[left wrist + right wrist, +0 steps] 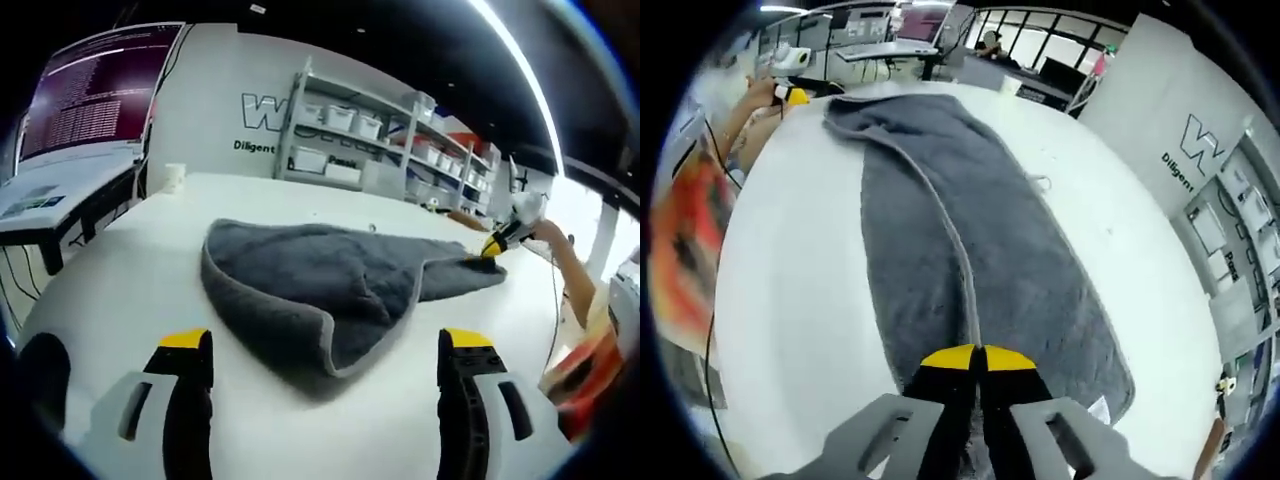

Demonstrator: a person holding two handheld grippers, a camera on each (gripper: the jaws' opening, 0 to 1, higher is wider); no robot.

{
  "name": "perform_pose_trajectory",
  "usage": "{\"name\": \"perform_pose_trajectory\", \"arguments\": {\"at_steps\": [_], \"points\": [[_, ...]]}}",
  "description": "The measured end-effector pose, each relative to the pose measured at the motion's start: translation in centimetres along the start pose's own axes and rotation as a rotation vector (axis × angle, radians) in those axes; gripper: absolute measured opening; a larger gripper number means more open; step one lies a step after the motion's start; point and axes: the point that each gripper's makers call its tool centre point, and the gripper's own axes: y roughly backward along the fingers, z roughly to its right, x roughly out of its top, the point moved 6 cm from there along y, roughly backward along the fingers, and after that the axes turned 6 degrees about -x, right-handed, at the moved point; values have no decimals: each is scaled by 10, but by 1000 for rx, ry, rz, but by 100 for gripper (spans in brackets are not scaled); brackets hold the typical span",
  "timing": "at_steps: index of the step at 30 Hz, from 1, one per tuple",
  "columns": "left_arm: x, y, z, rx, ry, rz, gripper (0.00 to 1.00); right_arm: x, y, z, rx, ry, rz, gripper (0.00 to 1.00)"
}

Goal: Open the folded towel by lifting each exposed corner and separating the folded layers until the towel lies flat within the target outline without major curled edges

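Right claw (978, 362): jaws pressed together on the near edge of the towel (980, 240), yellow tips meeting.
Towel: grey, stretched lengthwise across the white surface (800, 300), a folded hem running down its middle.
Left claw (792, 94): at the towel's far corner.

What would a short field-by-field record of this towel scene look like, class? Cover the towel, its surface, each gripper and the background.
Towel: grey towel, partly folded, one layer lying over another
Surface: white table
Left gripper: left gripper open, jaws apart short of the towel's near fold
Right gripper: right gripper shut on the towel's edge
Background: shelving with bins; monitor
Status: towel not yet flat
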Motion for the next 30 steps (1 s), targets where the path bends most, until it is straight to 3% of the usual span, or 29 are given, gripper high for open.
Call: {"name": "perform_pose_trajectory", "arguments": {"at_steps": [14, 30], "points": [[-2, -9, 6, -28, -7, -16, 89, -19, 41, -55, 17, 16, -11, 0], [-4, -21, 9, -61, -12, -46, 89, -43, 41, -98, 80, -31, -53, 0]]}}
